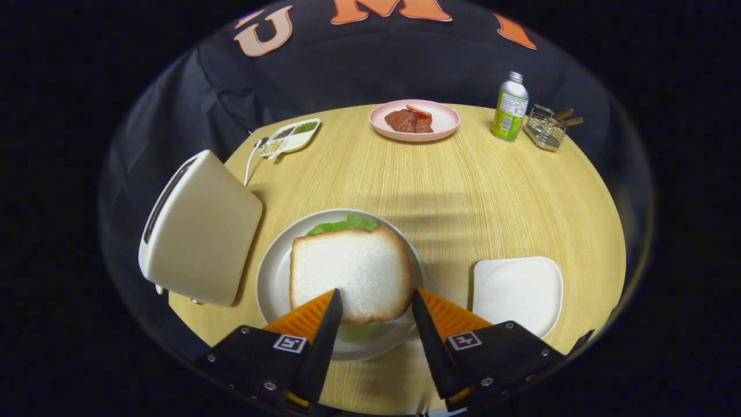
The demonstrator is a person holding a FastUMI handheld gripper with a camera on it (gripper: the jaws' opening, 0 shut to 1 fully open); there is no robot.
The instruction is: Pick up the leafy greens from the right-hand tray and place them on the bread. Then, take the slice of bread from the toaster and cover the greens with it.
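Observation:
A slice of white bread (352,271) lies flat on the round white plate (272,278), just ahead of my fingers. Leafy greens (345,224) stick out from under its far edge, and a bit of green shows at its near edge too. My gripper (375,300) is open; the near edge of the bread sits in the gap between the tips, and neither finger presses on it. The cream toaster (200,229) stands to the left of the plate, its slot facing up and left. A square white tray (517,291) lies bare to the right of the plate.
Across the round wooden table (463,191) are a pink plate (443,124) with meat and a red slice, a green bottle (510,108), a wire rack (547,128) with utensils, and a divided white dish (291,136) of grains with a spoon.

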